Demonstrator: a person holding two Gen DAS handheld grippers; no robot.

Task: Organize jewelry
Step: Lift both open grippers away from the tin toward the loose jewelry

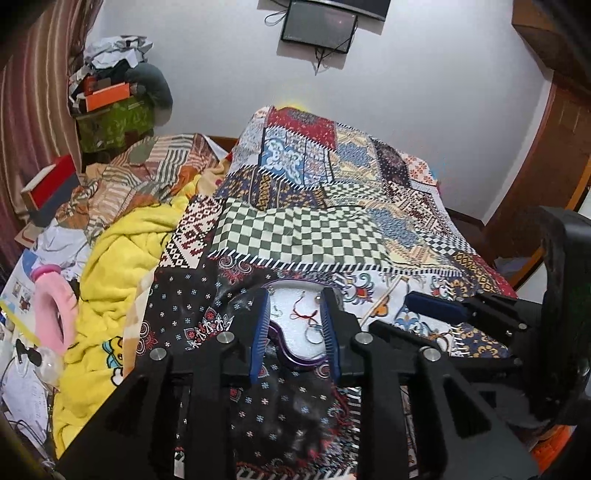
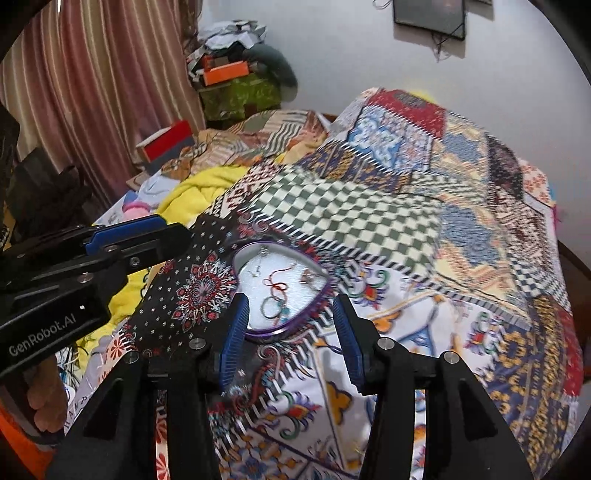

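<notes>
Open patchwork bedspread (image 2: 369, 229) stretches clear from twelve to three o'clock of the heart-shaped tray (image 2: 280, 332). At nine o'clock the left gripper (image 2: 155, 232) crowds in beside its rim. Yellow blanket (image 1: 122, 258) heaps up beyond, and stacked boxes (image 1: 110, 110) block eleven.

Patchwork bedspread (image 1: 303, 206) covers the bed ahead of me, a crumpled yellow blanket (image 1: 110, 266) bunched along its left side. Striped curtain (image 2: 92, 92) hangs at left; a dark monitor (image 1: 319, 27) is mounted on the white wall, beside stacked boxes (image 1: 110, 107).

tray (image 1: 291, 360): near rim behind tongs | jewelry (image 2: 275, 286): too small
</notes>
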